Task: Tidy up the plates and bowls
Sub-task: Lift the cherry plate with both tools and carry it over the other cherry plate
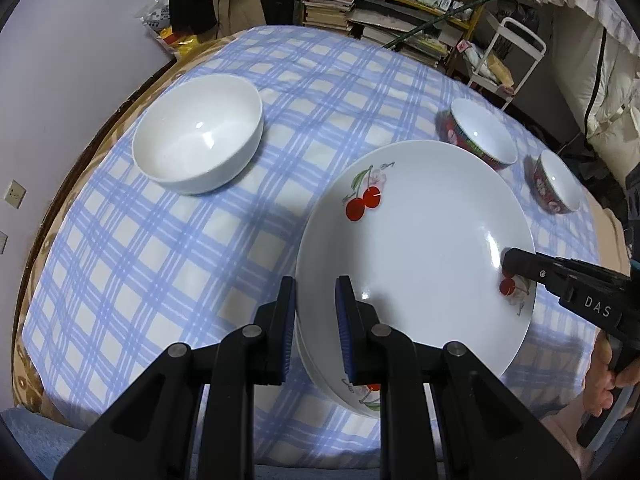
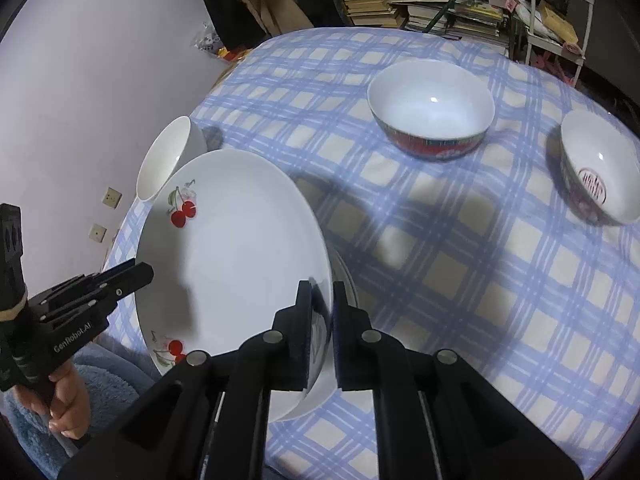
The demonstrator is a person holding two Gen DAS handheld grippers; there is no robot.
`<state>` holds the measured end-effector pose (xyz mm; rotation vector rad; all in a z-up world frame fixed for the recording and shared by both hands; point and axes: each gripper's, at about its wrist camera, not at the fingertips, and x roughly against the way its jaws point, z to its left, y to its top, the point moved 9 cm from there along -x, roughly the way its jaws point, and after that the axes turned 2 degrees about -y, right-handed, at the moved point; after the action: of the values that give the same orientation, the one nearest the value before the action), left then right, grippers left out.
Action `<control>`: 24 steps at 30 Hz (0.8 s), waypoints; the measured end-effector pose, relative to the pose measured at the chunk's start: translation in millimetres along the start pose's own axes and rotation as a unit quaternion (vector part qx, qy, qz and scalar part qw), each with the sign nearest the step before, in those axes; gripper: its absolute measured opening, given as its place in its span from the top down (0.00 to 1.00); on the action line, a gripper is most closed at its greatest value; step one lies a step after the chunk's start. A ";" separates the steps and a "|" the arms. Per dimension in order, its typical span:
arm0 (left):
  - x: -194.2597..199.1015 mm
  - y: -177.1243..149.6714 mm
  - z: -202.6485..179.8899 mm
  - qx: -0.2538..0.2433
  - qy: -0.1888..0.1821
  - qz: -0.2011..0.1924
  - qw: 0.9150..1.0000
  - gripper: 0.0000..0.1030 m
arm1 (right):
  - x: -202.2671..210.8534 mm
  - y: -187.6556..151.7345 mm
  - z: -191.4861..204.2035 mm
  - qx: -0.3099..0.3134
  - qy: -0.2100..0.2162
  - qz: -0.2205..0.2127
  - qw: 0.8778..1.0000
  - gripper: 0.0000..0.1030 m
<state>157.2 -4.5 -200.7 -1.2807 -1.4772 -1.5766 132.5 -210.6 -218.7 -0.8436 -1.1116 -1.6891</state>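
1. White bowl [image 1: 198,134] sits far left on the blue checked tablecloth [image 1: 160,248], upright, well apart from the plates.
2. Left gripper [image 1: 316,320]: jaws narrow, straddling the near-left rim of the top cherry plate [image 1: 416,248]. Blue pads [image 1: 344,332] either side of the rim; the inner one looks to touch the plate, firm clamp cannot be confirmed from this view.
3. Top cherry plate is centre, tilted, right side raised. A second plate [image 1: 352,394] with the same cherry print lies under it, its edge showing below the left gripper.
4. Right gripper [image 2: 322,328]: jaws narrow, closed on the right rim of the top cherry plate [image 2: 236,248]; rim sits between both pads. In the left wrist view its finger lies over the plate's right edge by a cherry mark.
5. Red-patterned bowl [image 2: 432,108] stands beyond the plates, upright.
6. Smaller red-patterned bowl [image 2: 600,174] far right, near the table edge, apart from the other bowl.
7. Bookshelf [image 2: 420,4] clutter behind the table.
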 end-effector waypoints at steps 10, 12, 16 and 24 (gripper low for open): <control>-22.6 -12.5 0.0 -0.004 0.014 0.037 0.999 0.81 | -18.1 -12.9 -3.0 0.005 -0.019 0.017 1.000 0.89; -30.4 -18.0 -2.6 -0.015 0.025 0.048 0.998 0.81 | -22.0 -16.3 -4.8 0.009 -0.029 0.023 0.999 0.89; -41.1 -26.4 -5.3 -0.022 0.029 0.069 0.997 0.81 | -27.0 -20.6 -7.7 0.016 -0.046 0.030 0.998 0.89; -43.3 -22.4 -1.9 -0.005 0.024 0.068 0.997 0.81 | -29.8 -20.7 -8.4 0.019 -0.051 0.032 0.998 0.89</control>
<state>151.0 -9.7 -248.9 -1.3126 -1.3256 -1.5175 123.0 -205.3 -254.3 -0.9396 -1.1701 -1.5817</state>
